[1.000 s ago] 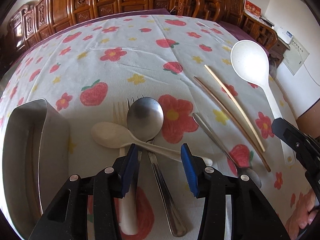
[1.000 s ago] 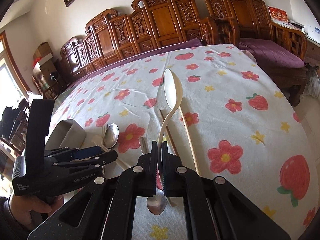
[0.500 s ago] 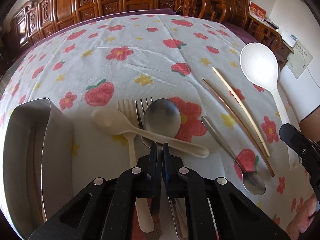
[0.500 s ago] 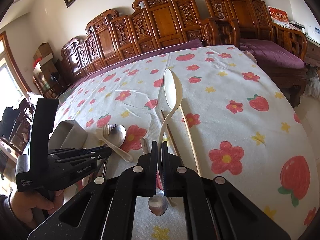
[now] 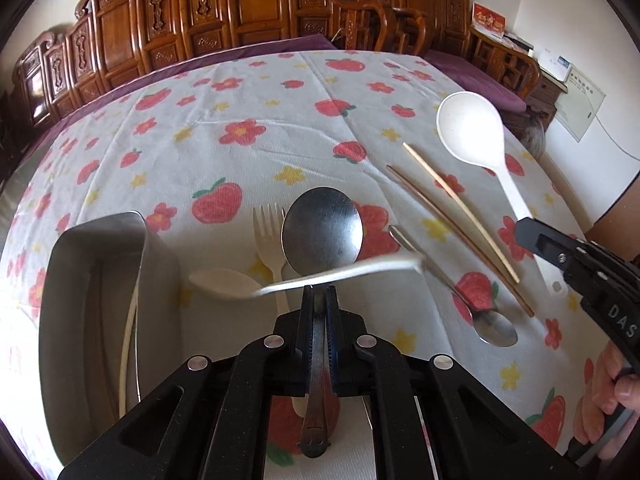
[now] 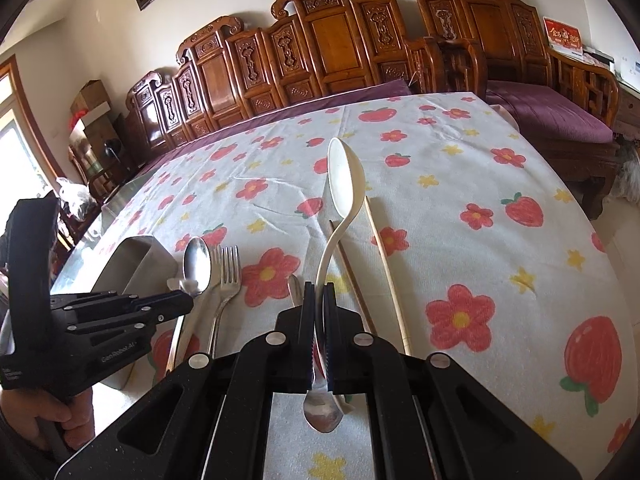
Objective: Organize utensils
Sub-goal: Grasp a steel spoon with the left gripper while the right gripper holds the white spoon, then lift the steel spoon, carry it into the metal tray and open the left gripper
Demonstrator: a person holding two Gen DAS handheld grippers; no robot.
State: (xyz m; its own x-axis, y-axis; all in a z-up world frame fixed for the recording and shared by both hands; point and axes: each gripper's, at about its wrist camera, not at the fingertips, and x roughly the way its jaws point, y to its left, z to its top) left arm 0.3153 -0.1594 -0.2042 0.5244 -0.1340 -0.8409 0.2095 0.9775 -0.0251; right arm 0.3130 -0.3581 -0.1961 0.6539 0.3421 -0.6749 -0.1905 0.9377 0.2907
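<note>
Large metal spoon [image 5: 322, 232] pinched by its handle in the left gripper [image 5: 319, 300], jaws pressed tight on the handle, bowl raised ahead of the fingertips, handle end hanging below them. Blurred across the spoon's neck, a cream plastic spoon [image 5: 224, 282] with its bowl to the left. Just behind, a cream fork [image 5: 272, 240] flat on the table [image 5: 248, 92], tines pointing away. To the left, a steel utensil tray [image 5: 104, 280] with a pale stick lying inside. To the right, a small metal spoon [image 5: 494, 328] lying bowl-near, then two chopsticks [image 5: 460, 220] side by side — slanted across the flowered cloth. Farther right, a white ladle [image 6: 345, 184] clamped by its handle in the right gripper [image 6: 319, 312], jaws closed on it, bowl lifted clear of the table and turned edge-on in the right wrist view. Left gripper tipped steeply down toward the table, gripped from below by a hand [image 6: 60, 416] at the lower left. Right gripper angled down less sharply — fingers of the other hand [image 5: 608, 400] wrapped round its grip at the right edge. Carved wooden chairs [image 6: 340, 48] lined along the table's far side.
</note>
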